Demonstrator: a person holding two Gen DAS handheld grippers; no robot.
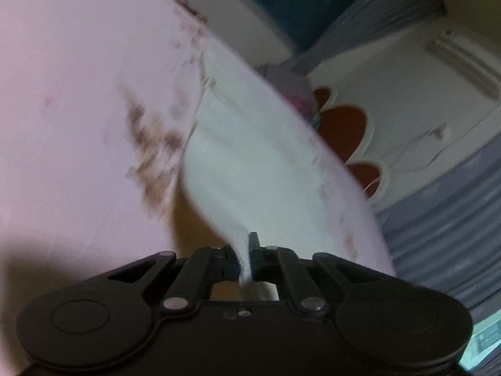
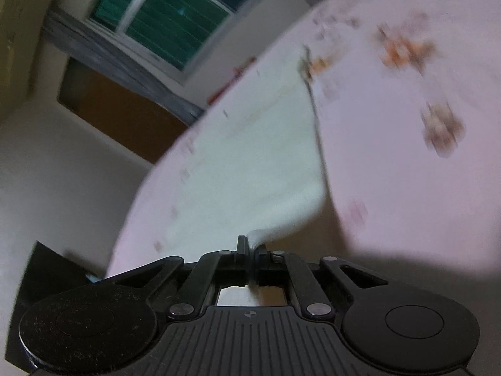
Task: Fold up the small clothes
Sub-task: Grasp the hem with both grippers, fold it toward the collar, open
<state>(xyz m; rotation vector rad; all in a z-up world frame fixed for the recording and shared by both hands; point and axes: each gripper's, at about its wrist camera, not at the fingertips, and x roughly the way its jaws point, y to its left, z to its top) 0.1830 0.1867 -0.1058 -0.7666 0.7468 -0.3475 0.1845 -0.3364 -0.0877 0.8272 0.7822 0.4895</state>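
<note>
A small white garment (image 1: 244, 156) lies on a pink flower-printed sheet (image 1: 62, 94) near the sheet's edge. My left gripper (image 1: 245, 250) is shut on one corner of the garment, which is pulled into a twisted strip between the jaws. In the right wrist view the same white garment (image 2: 250, 163) stretches away over the pink sheet (image 2: 407, 172). My right gripper (image 2: 252, 247) is shut on another corner, lifted slightly off the sheet. Both views are motion-blurred.
A window with green blinds (image 2: 175, 18) and a grey curtain (image 1: 444, 219) are behind the surface. A white scalloped cloth over something red (image 1: 391, 109) sits beyond the sheet's edge. A brown panel (image 2: 119, 116) stands by the wall.
</note>
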